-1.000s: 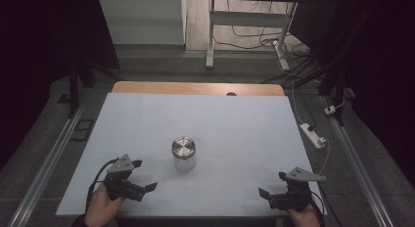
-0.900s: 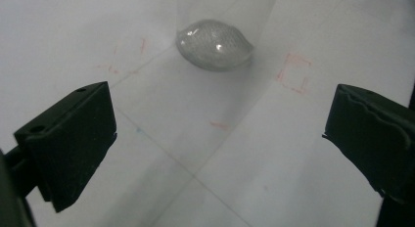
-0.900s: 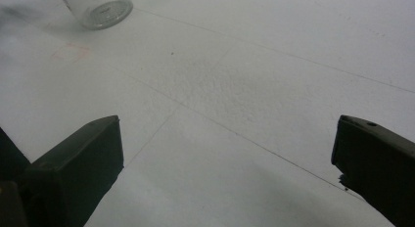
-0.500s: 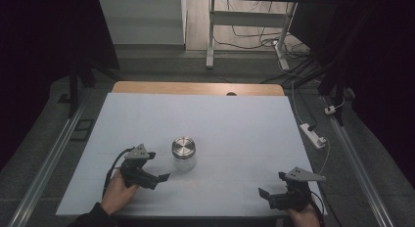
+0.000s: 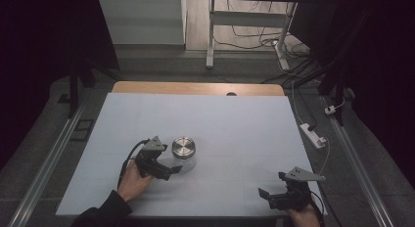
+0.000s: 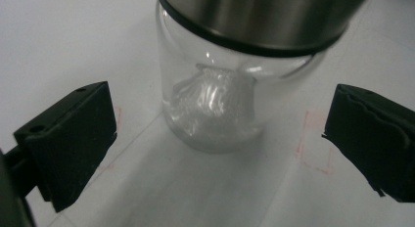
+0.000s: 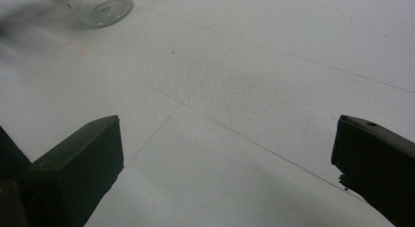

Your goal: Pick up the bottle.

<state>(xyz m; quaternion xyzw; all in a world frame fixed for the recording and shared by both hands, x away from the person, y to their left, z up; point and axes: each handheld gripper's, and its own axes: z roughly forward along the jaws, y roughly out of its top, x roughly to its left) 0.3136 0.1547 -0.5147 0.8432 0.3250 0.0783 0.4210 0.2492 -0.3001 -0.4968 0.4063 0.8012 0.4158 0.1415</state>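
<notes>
From above, the jar (image 5: 183, 152) stands upright on the worktop (image 5: 235, 124), just beside your left hand-held gripper (image 5: 170, 171) — the right hand-held gripper (image 5: 267, 196) sits well apart from the jar. Left gripper view: jaws wide, jar (image 6: 220, 100) straight ahead between them, untouched. Right gripper view: jaws wide, empty — jar (image 7: 98, 7) far off.

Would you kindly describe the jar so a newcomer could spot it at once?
On the pale table, look near the front left, just beside the left gripper. The jar stands upright there: clear glass with a brushed metal lid, something whitish inside.
</notes>
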